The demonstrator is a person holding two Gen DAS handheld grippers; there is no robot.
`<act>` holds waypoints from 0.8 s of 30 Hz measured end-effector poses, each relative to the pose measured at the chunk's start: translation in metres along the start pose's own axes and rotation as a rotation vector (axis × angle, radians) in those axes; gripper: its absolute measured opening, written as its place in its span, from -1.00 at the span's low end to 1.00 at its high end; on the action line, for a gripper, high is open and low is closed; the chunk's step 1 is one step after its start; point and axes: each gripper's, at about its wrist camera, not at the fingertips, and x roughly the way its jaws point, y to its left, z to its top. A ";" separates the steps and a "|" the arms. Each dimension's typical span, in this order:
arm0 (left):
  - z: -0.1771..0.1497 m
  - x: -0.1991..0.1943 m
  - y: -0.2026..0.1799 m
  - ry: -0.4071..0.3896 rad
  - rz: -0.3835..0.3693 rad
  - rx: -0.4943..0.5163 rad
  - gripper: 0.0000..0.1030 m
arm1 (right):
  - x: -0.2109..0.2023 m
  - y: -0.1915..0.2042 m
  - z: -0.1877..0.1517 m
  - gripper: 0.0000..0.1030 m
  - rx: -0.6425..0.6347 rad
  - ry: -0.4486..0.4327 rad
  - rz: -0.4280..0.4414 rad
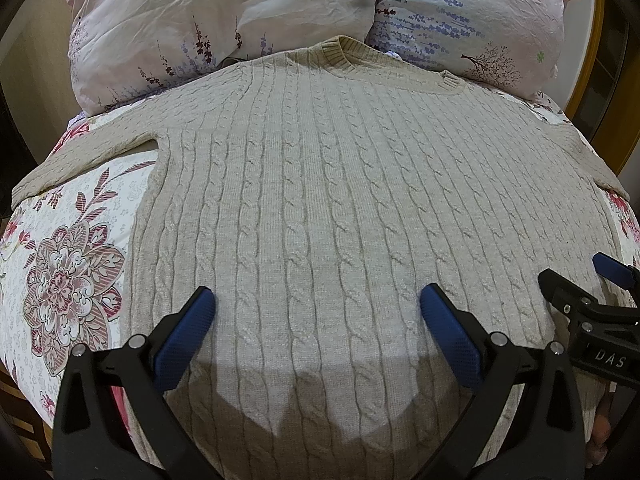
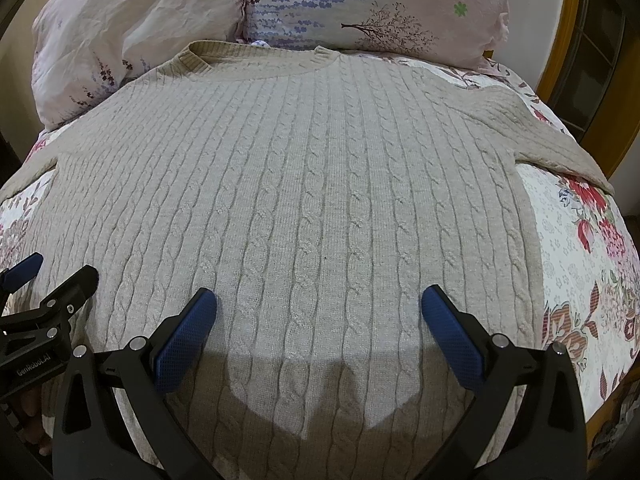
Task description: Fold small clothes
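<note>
Flat sweater (image 1: pixel 320 200) — both tools (image 1: pixel 318 308) (image 2: pixel 319 308) agape

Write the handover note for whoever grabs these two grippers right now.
Left gripper: jaws wide open, empty, over the lower middle of the sweater.
Right gripper: jaws wide open, empty, alongside it over the same lower part.
Beige cable-knit sweater: spread flat on the floral bedspread, collar toward the two pillows, left sleeve and right sleeve stretched out sideways.
Done: sweater laid out smooth; no fold made.
Left: the whole fold. I would probably bring each sleeve in over the body first, then fold hem toward collar.
</note>
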 end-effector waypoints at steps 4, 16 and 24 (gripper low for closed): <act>0.000 0.000 0.000 0.000 0.000 0.000 0.97 | 0.001 0.000 0.002 0.97 0.001 0.006 -0.002; 0.002 0.001 0.000 0.026 -0.001 -0.001 0.97 | -0.001 -0.002 -0.001 0.97 -0.007 -0.003 0.009; 0.011 0.006 0.002 0.075 -0.026 0.021 0.97 | -0.002 -0.025 0.017 0.74 -0.005 0.030 0.083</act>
